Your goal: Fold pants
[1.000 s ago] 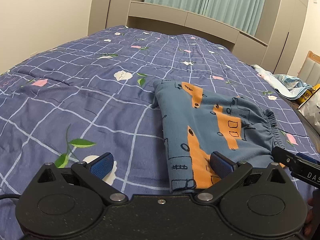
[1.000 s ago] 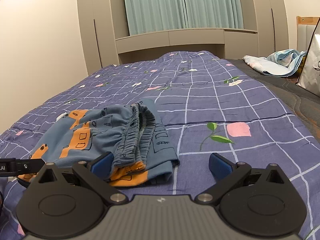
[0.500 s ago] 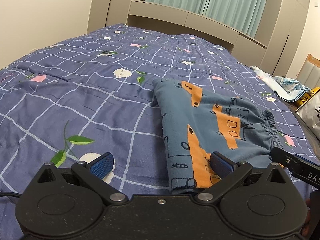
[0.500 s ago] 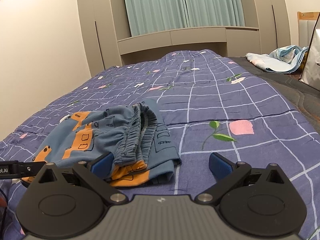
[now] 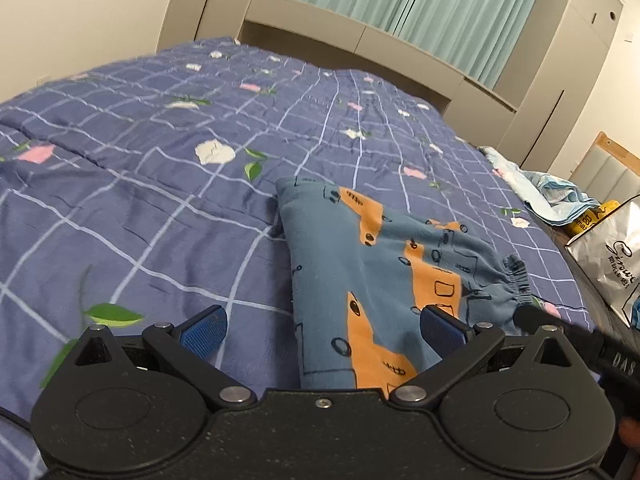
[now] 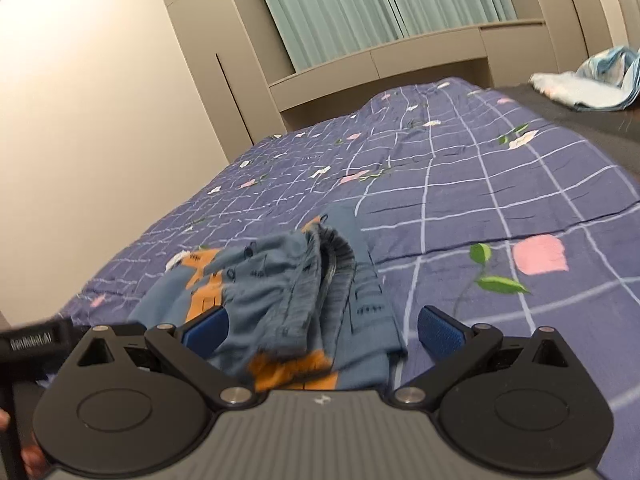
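**Two open grippers hovering over one folded pair of pants**

The left gripper [image 5: 322,330] is holding its jaws spread wide and gripping nothing; its two blue pads [image 5: 204,326] are sitting apart, one over the bedspread and one over the pants. The right gripper [image 6: 322,330] is likewise standing released, its two pads [image 6: 440,332] straddling the near end of the pants without pinching them.

One pair of pants [image 5: 384,280], blue with orange patches, is lying folded into a compact bundle on the bedspread [image 5: 140,184], with its gathered elastic waistband [image 6: 336,264] showing on the side toward the right gripper. Beyond the pants, one purple checked bedspread is covering the bed. To the right of the pants, near the bed's edge, one crumpled light-blue cloth [image 5: 556,196] and one white printed bag [image 5: 612,256] are resting. Behind the pants, teal curtains [image 6: 360,8] are hanging.
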{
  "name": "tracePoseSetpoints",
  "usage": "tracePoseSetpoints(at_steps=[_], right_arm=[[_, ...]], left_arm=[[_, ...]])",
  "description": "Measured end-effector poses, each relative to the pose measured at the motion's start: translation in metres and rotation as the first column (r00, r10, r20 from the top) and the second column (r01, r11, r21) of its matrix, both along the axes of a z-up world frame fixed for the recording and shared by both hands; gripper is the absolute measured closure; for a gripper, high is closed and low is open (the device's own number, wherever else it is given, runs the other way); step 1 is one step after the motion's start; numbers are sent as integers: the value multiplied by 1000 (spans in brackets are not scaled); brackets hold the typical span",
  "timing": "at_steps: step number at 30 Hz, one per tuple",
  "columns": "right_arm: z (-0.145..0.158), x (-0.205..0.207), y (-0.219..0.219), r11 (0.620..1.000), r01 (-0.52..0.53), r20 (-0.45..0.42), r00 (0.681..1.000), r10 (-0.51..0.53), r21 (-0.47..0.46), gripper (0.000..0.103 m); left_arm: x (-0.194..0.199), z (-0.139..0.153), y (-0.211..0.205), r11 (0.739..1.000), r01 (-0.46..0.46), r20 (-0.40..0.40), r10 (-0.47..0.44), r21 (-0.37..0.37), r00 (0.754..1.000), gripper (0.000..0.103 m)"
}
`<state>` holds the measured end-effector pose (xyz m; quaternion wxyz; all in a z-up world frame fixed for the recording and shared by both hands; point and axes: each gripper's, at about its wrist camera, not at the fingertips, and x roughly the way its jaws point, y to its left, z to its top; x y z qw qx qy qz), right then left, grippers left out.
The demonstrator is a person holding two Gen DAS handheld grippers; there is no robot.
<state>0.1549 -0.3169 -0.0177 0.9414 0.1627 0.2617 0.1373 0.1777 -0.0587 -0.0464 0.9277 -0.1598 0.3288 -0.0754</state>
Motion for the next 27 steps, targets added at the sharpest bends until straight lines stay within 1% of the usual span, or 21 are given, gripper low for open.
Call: tracePoseSetpoints(at_steps=[2, 6, 11, 13, 15, 17, 18, 19, 20, 22, 24, 27], right_arm=[[1, 12, -1, 1000, -14, -9, 1000, 14, 14, 0], [1, 40, 1, 999, -46, -25, 999, 46, 5, 0], [-6, 64, -4, 987, -127, -46, 990, 132, 95, 0], [-10, 64, -9, 982, -133, -39, 990, 139, 131, 1], [-12, 61, -12, 981, -125, -27, 991, 130, 150, 4], [-14, 57, -15, 982, -100, -24, 994, 105, 158, 14], [-15, 55, -16, 983, -83, -24, 996, 88, 161, 16], [-15, 53, -17, 984, -65, -24, 997, 70, 166, 23], [-16, 50, -19, 984, -51, -24, 998, 55, 174, 31], [-18, 47, -23, 980, -26, -28, 999, 33, 197, 41], [-20, 44, -27, 977, -17, -28, 999, 23, 211, 45], [-21, 40, -27, 977, -7, -35, 999, 15, 211, 51]], left_arm=[[6, -3, 0, 1000, -7, -10, 7, -4, 1000, 1], [15, -4, 1, 1000, -13, -7, 13, 6, 1000, 1], [30, -2, 9, 999, -28, -31, 28, -25, 999, 1], [31, -2, 14, 998, -43, -49, 40, -50, 998, 1], [30, -3, 16, 996, -52, -55, 48, -72, 997, 1], [28, -3, 18, 995, -55, -59, 50, -88, 997, 1], [27, -3, 18, 994, -55, -61, 49, -96, 997, 1], [26, -3, 19, 993, -55, -64, 48, -103, 997, 2], [25, -2, 19, 993, -54, -64, 48, -107, 997, 3], [25, -1, 19, 992, -52, -70, 44, -115, 997, 6], [27, 2, 20, 990, -53, -82, 43, -132, 996, 10], [30, 6, 21, 986, -51, -101, 35, -161, 994, 19]])
